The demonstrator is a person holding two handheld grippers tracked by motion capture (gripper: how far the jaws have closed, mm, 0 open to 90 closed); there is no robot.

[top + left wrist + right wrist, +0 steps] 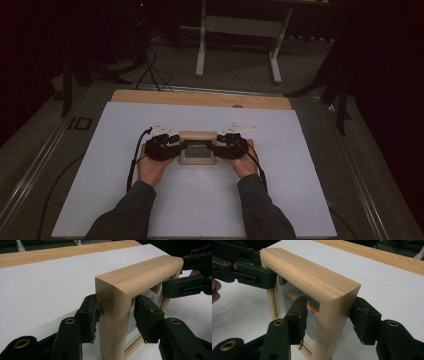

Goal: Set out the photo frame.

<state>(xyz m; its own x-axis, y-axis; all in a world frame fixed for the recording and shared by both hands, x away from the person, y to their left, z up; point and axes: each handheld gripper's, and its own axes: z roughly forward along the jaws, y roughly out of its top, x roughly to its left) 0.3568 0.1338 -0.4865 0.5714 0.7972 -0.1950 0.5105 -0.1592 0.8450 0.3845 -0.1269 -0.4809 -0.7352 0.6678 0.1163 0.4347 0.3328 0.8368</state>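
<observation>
I am seeing a white sheet (200, 200) lying across the middle of the frame, with a wooden board edge (200, 98) showing along its top. A white table frame (239, 30) is standing at upper centre, and black cables (152, 70) are trailing at upper left.

The left hand-held gripper (115, 316) straddles the near upright side of a wooden frame (140, 281) standing at the centre of the frame, its left pad touching the wood, the right pad just beside it. The right hand-held gripper (186, 283) meets the frame's far side at upper right. White worktop (45, 287) lies behind.
</observation>
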